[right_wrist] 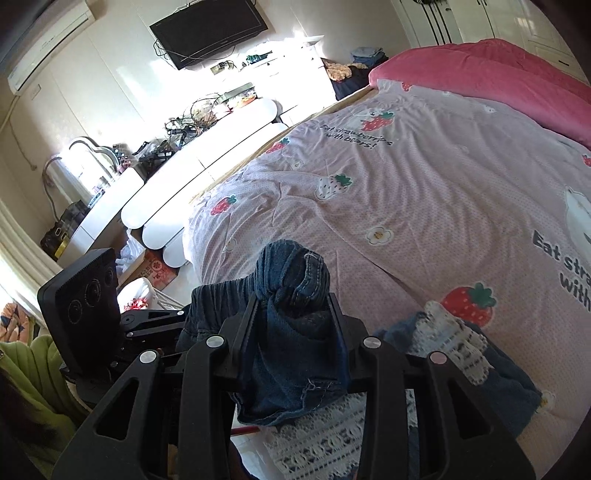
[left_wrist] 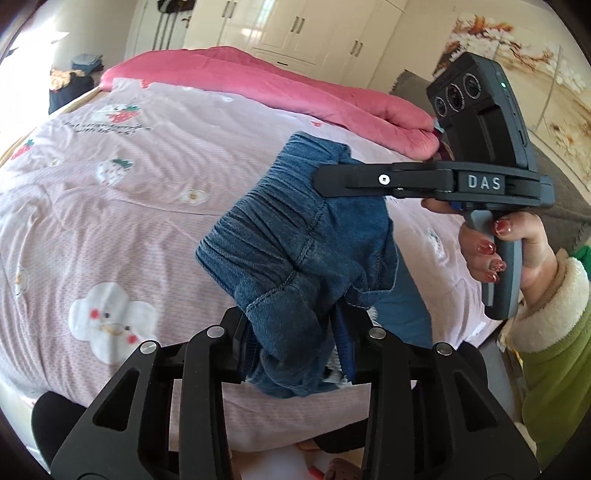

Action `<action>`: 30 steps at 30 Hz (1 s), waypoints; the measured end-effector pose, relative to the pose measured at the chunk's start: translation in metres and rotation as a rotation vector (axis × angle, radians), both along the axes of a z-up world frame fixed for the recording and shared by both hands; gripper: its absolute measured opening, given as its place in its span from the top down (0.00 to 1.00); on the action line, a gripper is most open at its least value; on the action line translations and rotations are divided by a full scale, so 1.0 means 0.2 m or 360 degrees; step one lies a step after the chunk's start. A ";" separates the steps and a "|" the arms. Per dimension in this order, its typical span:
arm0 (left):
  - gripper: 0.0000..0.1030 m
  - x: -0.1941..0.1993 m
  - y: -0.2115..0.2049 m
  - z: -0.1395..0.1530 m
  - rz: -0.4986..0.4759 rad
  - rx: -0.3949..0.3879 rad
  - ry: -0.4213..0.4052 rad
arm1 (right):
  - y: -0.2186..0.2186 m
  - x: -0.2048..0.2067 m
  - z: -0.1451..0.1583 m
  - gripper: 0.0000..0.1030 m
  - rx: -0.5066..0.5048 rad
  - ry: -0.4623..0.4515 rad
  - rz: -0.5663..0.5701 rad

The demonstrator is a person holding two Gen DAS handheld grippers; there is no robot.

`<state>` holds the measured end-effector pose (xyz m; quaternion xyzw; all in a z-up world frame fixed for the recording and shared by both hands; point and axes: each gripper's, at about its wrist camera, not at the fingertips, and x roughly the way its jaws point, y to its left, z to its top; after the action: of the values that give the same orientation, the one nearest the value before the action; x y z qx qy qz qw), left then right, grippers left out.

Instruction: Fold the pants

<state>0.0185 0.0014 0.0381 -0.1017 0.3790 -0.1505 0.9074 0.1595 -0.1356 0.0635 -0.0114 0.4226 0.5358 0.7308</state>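
Above the near edge of a bed (left_wrist: 110, 206), a pair of blue denim pants (left_wrist: 295, 236) hangs bunched in the air, stretched by its gathered elastic waistband between two claws. At the bottom of the left wrist view, the left claw (left_wrist: 295, 339) is pinching a thick wad of denim between its black fingers. From the right side of that view, the right claw (left_wrist: 332, 181) reaches in level, its fingers pressed together on the far end of the waistband; a hand (left_wrist: 517, 251) with red painted nails and a green cream-cuffed sleeve (left_wrist: 554, 332) grips its grey handle. In the right wrist view, the right claw (right_wrist: 291, 306) is pinching a knot of denim, with the left claw's body just beside it at lower left. Below, white lace-patterned fabric (right_wrist: 450, 336) on the pants drapes onto the bedspread.

A pale pink quilt (right_wrist: 424, 192) printed with strawberries, white flowers, bears and the words "Eat strawberries with bears!" covers the bed. A rolled rose-pink blanket (left_wrist: 258, 81) lies along its far side. Cream wardrobe doors (left_wrist: 314, 26) stand beyond the bed. Across the room, a dark television (right_wrist: 208, 27) hangs on the wall above a cluttered white dresser (right_wrist: 207, 140), and an air conditioner (right_wrist: 40, 48) sits high in the corner. Folded clothes (right_wrist: 364, 55) are piled by the foot of the bed.
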 end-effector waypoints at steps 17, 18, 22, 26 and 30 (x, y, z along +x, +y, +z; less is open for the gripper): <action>0.73 0.07 -0.41 -0.13 -0.0219 0.0116 0.0066 | -0.43 0.04 -0.23 0.68 -0.0005 0.0052 -0.0176; 0.73 0.08 -0.43 -0.14 -0.0234 0.0127 0.0066 | -0.45 0.04 -0.23 0.68 -0.0007 0.0053 -0.0183; 0.73 0.07 -0.50 -0.16 -0.0271 0.0128 0.0080 | -0.51 0.04 -0.27 0.66 -0.0016 0.0073 -0.0224; 0.67 0.06 -0.55 -0.19 -0.0330 0.0117 0.0084 | -0.60 0.02 -0.30 0.60 -0.0018 0.0097 -0.0293; 0.53 0.02 -0.61 -0.21 -0.0422 0.0089 0.0083 | -0.71 0.00 -0.34 0.50 -0.0030 0.0137 -0.0395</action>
<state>0.0226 -0.1205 -0.0043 -0.0292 0.4167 -0.2556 0.8719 0.1595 -0.2772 -0.0049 0.0570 0.4569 0.4373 0.7725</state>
